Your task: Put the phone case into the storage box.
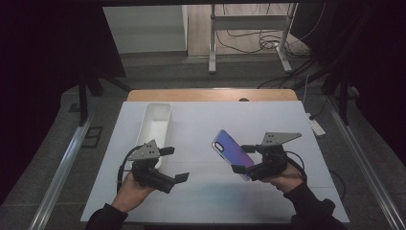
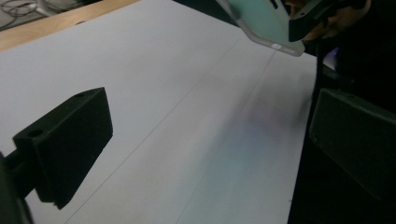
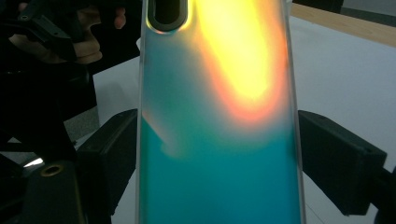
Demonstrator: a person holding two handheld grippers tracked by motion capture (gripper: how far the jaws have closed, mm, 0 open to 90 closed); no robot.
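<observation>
My right gripper (image 1: 243,159) is shut on an iridescent phone case (image 1: 231,148), lifted off the white table and tilted up to the left. In the right gripper view the phone case (image 3: 219,121) stands between both black jaws, its camera cutout (image 3: 166,14) at the top, its back glowing teal and orange. My left gripper (image 1: 175,164) hovers low over the table at the front left, jaws wide apart with nothing between them. In the left gripper view the left gripper (image 2: 205,140) faces bare white table, and a corner of the phone case (image 2: 266,23) shows at the upper right.
A long white tray (image 1: 155,125) lies at the left rear of the white mat (image 1: 210,191), just behind my left gripper. A wooden table edge (image 1: 210,94) runs along the back. Cables and a metal stand (image 1: 249,33) sit on the floor beyond.
</observation>
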